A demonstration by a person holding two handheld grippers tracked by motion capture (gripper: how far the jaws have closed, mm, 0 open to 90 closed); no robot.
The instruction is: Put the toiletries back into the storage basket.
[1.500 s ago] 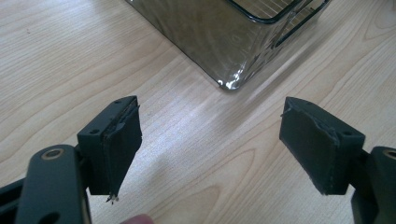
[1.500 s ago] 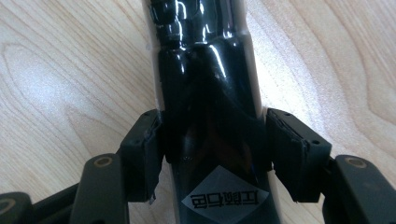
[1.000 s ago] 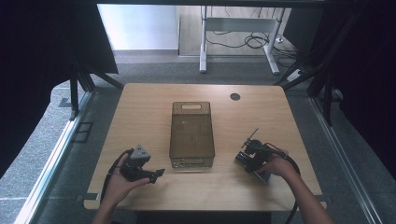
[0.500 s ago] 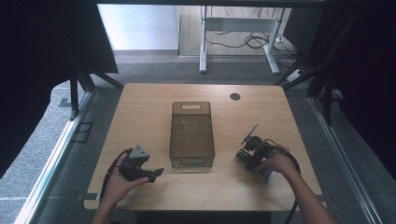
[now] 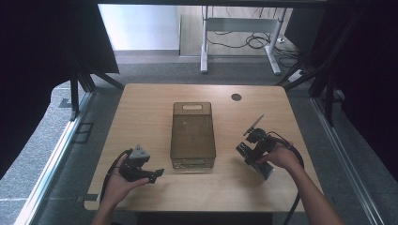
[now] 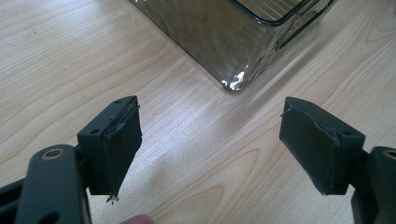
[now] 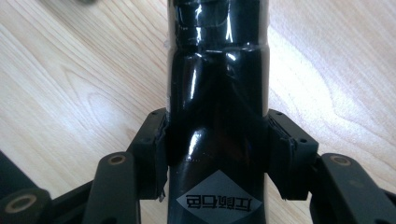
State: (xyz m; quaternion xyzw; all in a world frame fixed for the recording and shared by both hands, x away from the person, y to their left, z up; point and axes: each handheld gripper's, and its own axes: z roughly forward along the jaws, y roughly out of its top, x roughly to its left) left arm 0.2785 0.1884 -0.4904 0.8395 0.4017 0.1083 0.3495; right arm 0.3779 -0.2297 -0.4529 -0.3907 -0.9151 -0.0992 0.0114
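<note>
My right jaws point(image 7: 217, 154) grip the bottle point(image 7: 217, 116), now lifted off the desk point(image 5: 155, 101) toward the bin point(image 5: 192, 136); left jaws point(image 6: 219, 149) stand open.

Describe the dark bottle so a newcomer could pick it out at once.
Start at the wooden table and find the smoky see-through bin at its middle. To the bin's right, the right gripper holds the bottle between its jaws. It is glossy black with a grey diamond label, unlike the clear, boxy bin.
</note>
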